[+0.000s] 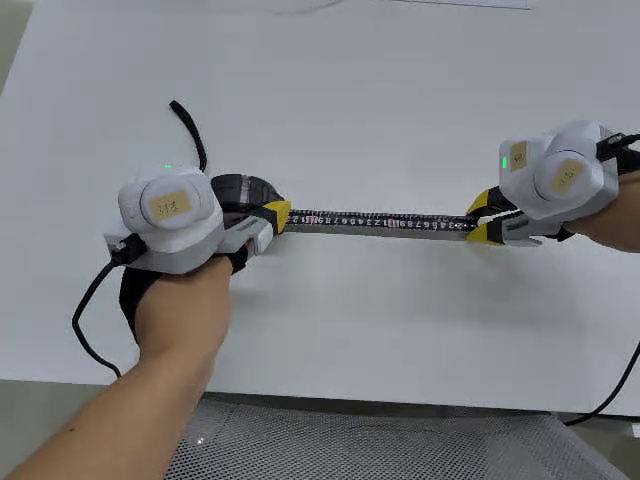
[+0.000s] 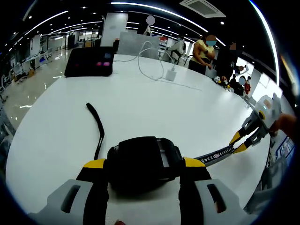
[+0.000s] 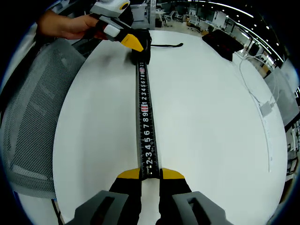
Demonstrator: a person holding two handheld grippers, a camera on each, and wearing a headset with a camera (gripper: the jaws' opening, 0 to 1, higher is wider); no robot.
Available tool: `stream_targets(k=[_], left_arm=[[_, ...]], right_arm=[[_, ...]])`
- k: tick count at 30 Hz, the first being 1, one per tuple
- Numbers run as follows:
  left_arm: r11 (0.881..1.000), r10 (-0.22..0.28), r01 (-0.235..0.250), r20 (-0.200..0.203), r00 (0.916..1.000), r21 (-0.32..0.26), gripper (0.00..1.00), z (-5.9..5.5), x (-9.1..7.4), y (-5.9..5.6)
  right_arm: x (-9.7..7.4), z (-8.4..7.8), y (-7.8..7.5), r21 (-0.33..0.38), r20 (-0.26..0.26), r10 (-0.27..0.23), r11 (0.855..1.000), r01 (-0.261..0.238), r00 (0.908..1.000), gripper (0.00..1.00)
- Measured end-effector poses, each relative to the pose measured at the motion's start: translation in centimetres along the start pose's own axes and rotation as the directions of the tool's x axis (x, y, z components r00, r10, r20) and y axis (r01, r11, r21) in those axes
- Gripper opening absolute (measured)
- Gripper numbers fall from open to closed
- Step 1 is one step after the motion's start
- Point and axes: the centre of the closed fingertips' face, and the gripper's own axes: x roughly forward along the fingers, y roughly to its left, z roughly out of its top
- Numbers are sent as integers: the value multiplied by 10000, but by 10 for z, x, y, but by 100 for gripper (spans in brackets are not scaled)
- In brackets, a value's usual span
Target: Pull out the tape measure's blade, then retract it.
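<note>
On the workbench [image 1: 400, 120], the left gripper [image 2: 145, 164] clamps the rigid tape measure case [image 2: 140, 152] by its sides. The right gripper [image 3: 150, 174] pinches the extended blade [image 3: 145, 117] at its end, probably the hook; it looks thin, springy and likely slippery.

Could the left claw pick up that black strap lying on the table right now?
Probably not yet. The left claw is shut around the tape measure case, so it is busy. The strap lies on the open white table just beyond, with nothing over it.
</note>
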Motion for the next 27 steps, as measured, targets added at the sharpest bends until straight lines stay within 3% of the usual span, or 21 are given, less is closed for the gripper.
stream_targets(k=[27], left_arm=[[9997, -149, 148, -21, 9999, -196, 56, 0, 0, 1]], right_arm=[[6, 25, 3, -15, 352, 179, 9998, -179, 9992, 9]])
